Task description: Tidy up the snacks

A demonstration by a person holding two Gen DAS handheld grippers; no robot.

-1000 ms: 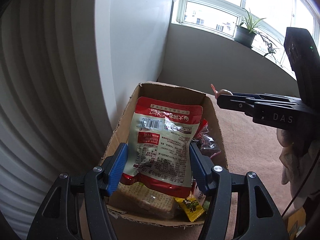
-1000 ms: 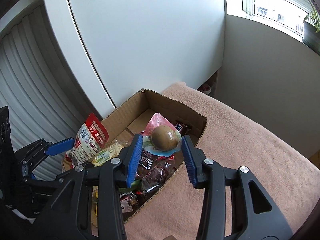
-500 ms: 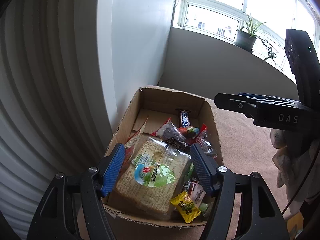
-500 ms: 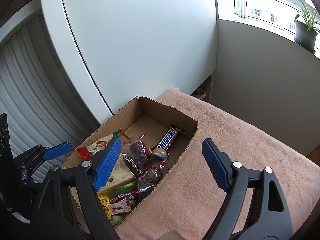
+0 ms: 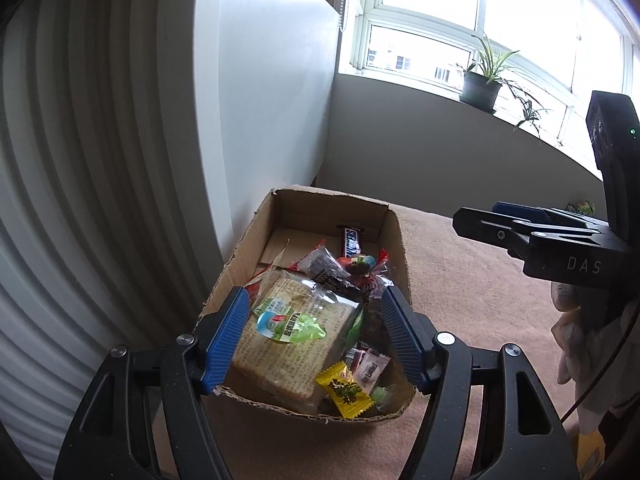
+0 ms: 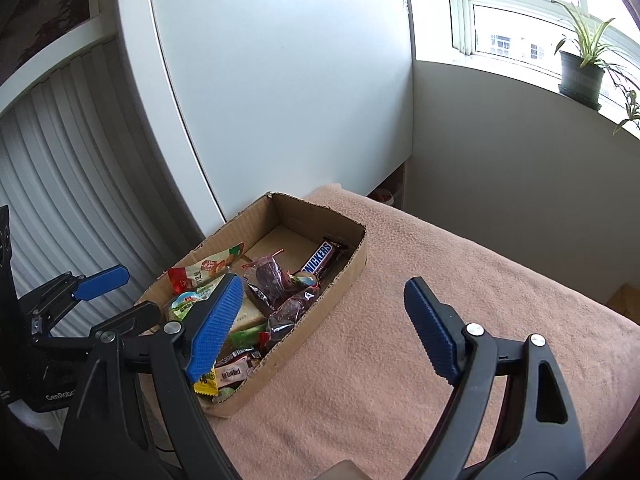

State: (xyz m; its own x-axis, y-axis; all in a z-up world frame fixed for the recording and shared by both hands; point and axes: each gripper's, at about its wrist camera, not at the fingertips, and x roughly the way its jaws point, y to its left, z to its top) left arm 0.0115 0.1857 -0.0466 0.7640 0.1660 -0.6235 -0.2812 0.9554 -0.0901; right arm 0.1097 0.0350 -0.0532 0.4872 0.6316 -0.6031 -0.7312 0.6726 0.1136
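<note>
Snacks fill the near half of an open brown cardboard box (image 6: 352, 258) that rests at the left edge of a worktop covered with a peach-pink fleecy cloth (image 6: 460, 320), close to a white wall panel (image 6: 280, 100). Largest inside is a clear-wrapped block of pale crackers with a green label (image 5: 296, 332). Beyond it lie dark reddish crinkly packets (image 6: 272, 280), then a brown Snickers bar (image 6: 320, 262) leaning on the box's far right wall. A small yellow sweet wrapper (image 5: 344, 390) sits at the near corner. The left claw (image 5: 316, 340) hovers above the crackers, blue pads spread and gripping nothing. The right claw (image 6: 324, 328) stands wide open and empty, over the box's right wall and the cloth.
</note>
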